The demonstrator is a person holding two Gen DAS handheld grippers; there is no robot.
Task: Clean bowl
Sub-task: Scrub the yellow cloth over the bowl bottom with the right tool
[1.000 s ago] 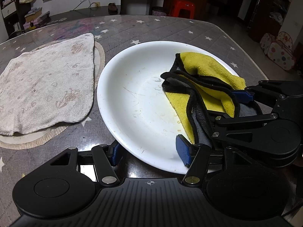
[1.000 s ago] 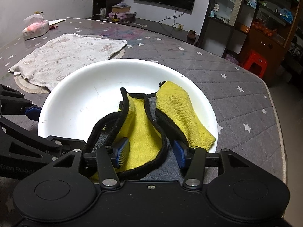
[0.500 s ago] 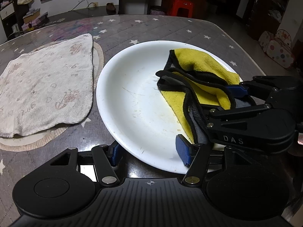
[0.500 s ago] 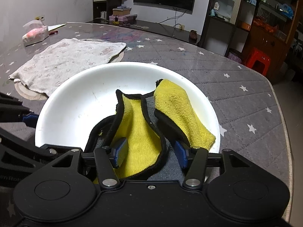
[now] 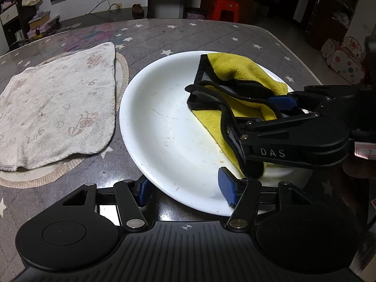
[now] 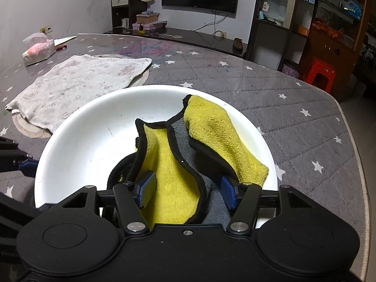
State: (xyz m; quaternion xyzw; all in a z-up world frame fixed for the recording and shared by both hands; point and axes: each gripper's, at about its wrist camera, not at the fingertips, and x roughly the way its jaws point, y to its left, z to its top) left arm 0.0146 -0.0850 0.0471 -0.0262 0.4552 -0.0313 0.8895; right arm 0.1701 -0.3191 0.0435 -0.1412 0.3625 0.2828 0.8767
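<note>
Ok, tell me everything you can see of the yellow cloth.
The yellow cloth is fleecy, grey on its other face, with black edging. It lies crumpled and folded in the right half of the white bowl. The right gripper straddles its near folds, jaws opening, pads not visibly pressing.

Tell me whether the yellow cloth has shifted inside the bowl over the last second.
Yes. In the left wrist view the yellow cloth has slid left toward the middle of the white bowl, away from its right rim.
</note>
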